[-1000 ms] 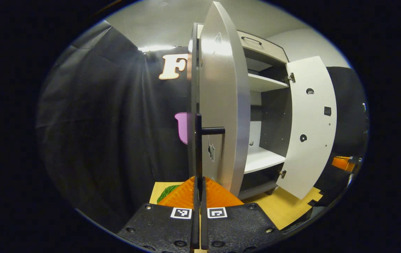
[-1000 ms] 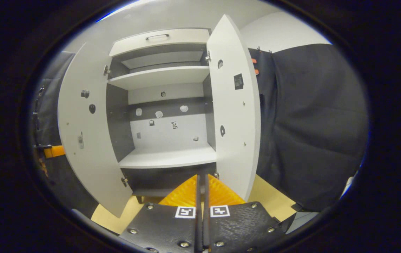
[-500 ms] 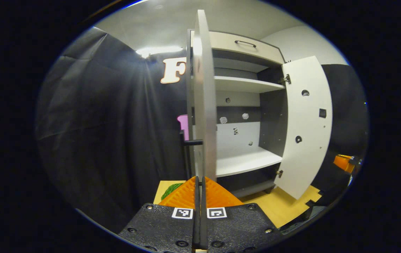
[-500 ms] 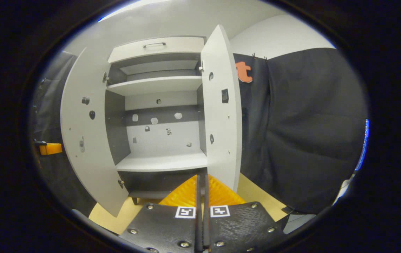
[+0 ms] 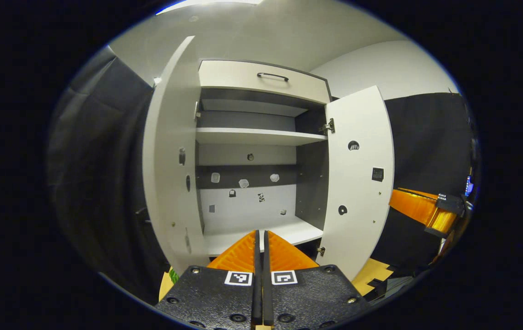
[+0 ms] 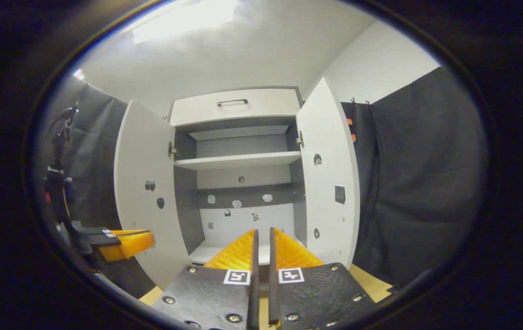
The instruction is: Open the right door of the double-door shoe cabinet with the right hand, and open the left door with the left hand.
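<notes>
L door (image 5: 170, 160) & R door (image 5: 357, 174) wide open; both tongs (image 5: 260, 243) (image 6: 261, 247) pressed together, empty.

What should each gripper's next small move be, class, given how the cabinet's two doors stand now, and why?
Probably just draw both grippers back and rest. The left door and the right door both stand swung wide, baring the shelves. The left gripper and the right gripper have their fingers together on nothing, clear of the doors, so no opening seems left to do.

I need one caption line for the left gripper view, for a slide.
Shoe cabinet with left door and right door open, closed claw in front.
</notes>
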